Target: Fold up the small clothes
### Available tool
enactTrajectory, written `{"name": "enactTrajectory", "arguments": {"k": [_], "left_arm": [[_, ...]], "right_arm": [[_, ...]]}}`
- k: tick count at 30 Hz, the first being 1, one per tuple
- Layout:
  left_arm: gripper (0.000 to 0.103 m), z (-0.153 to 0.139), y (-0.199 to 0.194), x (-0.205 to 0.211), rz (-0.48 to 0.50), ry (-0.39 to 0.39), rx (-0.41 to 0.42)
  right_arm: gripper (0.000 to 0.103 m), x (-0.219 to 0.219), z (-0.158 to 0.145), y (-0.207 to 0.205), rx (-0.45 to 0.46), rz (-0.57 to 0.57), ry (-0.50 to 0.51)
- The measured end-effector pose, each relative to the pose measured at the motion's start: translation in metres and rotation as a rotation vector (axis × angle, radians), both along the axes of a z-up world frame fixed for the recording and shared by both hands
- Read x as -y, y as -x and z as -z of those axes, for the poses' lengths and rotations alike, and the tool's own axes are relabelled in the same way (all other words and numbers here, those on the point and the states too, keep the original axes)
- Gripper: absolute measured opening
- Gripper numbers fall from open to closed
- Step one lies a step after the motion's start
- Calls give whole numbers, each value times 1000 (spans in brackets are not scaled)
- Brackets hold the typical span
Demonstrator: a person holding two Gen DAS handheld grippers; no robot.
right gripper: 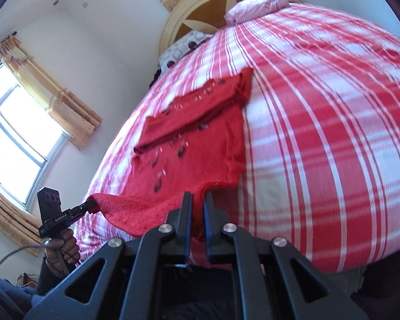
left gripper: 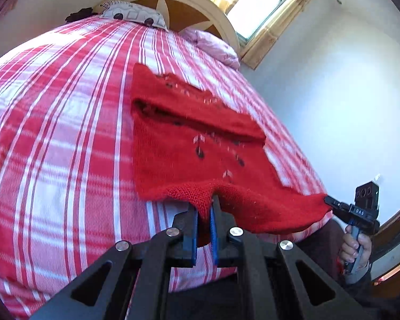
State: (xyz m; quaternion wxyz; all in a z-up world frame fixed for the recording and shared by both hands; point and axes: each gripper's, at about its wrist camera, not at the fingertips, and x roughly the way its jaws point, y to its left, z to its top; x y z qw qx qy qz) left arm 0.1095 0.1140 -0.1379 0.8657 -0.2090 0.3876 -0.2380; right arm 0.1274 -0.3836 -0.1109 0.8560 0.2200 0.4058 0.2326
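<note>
Both tongs, left (left gripper: 204, 213) and right (right gripper: 198, 208), pinched the red sweater's (left gripper: 189, 138) near hem on the bed (left gripper: 66, 133); lifting evenly and carrying it forward together would keep the fold square.

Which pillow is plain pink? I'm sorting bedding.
The pink pillow by the window side; the other pillow is white with dark spots.

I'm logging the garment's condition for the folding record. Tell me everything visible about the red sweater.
The red sweater is a small knit with dark and pale flecked motifs. It lies on the red-and-white plaid bedspread, a sleeve folded across its body. Its ribbed near hem is lifted off the bed, pinched by the left claw and the right claw at separate points along it.
</note>
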Motion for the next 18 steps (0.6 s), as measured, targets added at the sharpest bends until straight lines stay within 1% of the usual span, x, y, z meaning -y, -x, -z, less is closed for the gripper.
{"name": "enactTrajectory", "arguments": {"k": [5, 8, 15, 18], "left_arm": [[7, -6, -26, -9, -20, 63, -3], [7, -11, -43, -12, -30, 85, -2], [7, -24, -83, -20, -54, 109, 14], [7, -26, -101, -19, -59, 104, 15]], "right_arm": [[11, 0, -11, -22, 16, 16, -22], [11, 0, -19, -43, 21, 27, -44], [11, -7, -40, -95, 41, 32, -42], [11, -13, -45, -116, 43, 35, -42]]}}
